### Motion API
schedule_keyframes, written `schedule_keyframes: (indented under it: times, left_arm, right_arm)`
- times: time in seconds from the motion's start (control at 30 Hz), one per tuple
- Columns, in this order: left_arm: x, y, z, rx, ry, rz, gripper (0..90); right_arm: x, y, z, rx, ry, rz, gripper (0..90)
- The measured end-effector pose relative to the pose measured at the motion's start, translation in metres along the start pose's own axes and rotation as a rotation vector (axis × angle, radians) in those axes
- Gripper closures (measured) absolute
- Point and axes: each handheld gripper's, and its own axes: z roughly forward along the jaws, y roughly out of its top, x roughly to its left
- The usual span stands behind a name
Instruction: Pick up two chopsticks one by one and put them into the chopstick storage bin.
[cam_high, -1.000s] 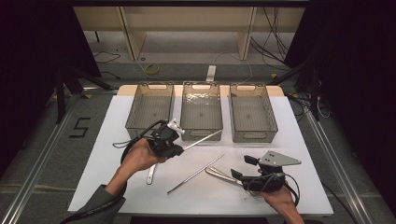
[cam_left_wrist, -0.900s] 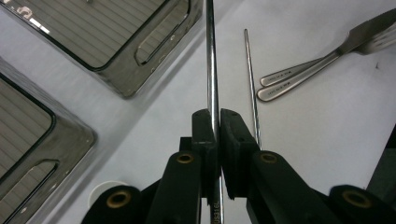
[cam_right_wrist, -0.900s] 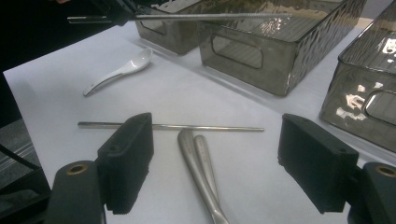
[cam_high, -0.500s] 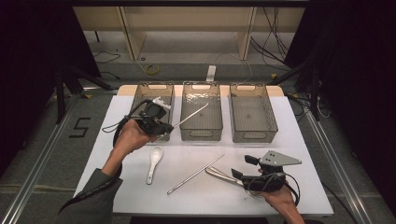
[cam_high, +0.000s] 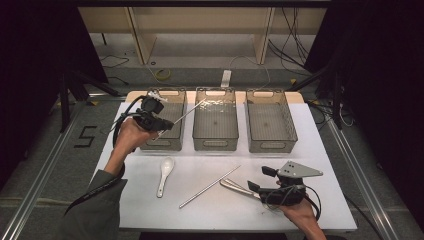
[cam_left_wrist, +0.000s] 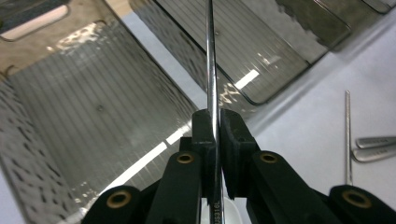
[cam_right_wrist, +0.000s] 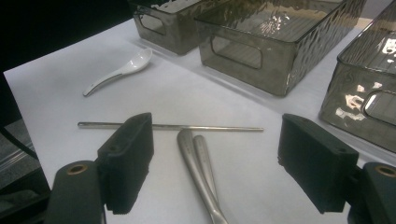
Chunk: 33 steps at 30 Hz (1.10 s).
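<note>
The work in hand appears to be sorting cutlery from the white table (cam_high: 320, 150) into the three smoky plastic bins at the top of it, and I judge it to be at an early stage; in the high view the left gripper (cam_high: 159, 121) is at the upper left of the frame, above the left bin (cam_high: 170, 145), with its jaws clamped together on one metal chopstick (cam_high: 186, 114); in the left gripper view the same chopstick (cam_left_wrist: 211, 60) runs straight up the middle of the frame from between the closed jaws, over the ribbed floor of that bin (cam_left_wrist: 93, 112); it is held in the air and not yet released.

What is left, as far as I can see: the white spoon (cam_high: 165, 172) at the centre left, the second chopstick (cam_high: 210, 186) lying diagonally at the centre, and two metal handles (cam_high: 239, 188) just beside it at the lower right; the middle bin (cam_high: 216, 120) and the right bin (cam_high: 271, 120) look empty.

The right gripper (cam_high: 272, 182) is at the lower right of the high view, jaws wide apart and holding nothing; in the right gripper view the metal handles (cam_right_wrist: 198, 168) lie between its two pads, and the chopstick (cam_right_wrist: 187, 127) crosses behind them.

Hard to make out: the heads of the two metal handles are cut off by the frame, so I cannot tell if they are spoons or forks; the dark patterned walls hide part of the left bin's floor; the near end of the held chopstick is hidden in the jaws.
</note>
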Motion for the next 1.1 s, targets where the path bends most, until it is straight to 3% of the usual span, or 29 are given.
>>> schedule_keyframes:
  times: [0.23,0.53,1.1]
  left_arm:
    - [0.024,0.001,0.001,-0.025,0.047,-0.061,84.4]
    - [0.047,-0.003,0.007,-0.040,0.075,-0.127,84.4]
    - [0.075,-0.008,0.027,-0.031,0.132,-0.196,84.3]
  right_arm:
    - [0.000,0.000,0.000,-0.002,0.001,-0.005,27.6]
    - [0.000,0.000,0.001,0.004,0.004,-0.005,27.6]
    - [0.000,0.000,0.000,0.006,0.009,-0.004,27.7]
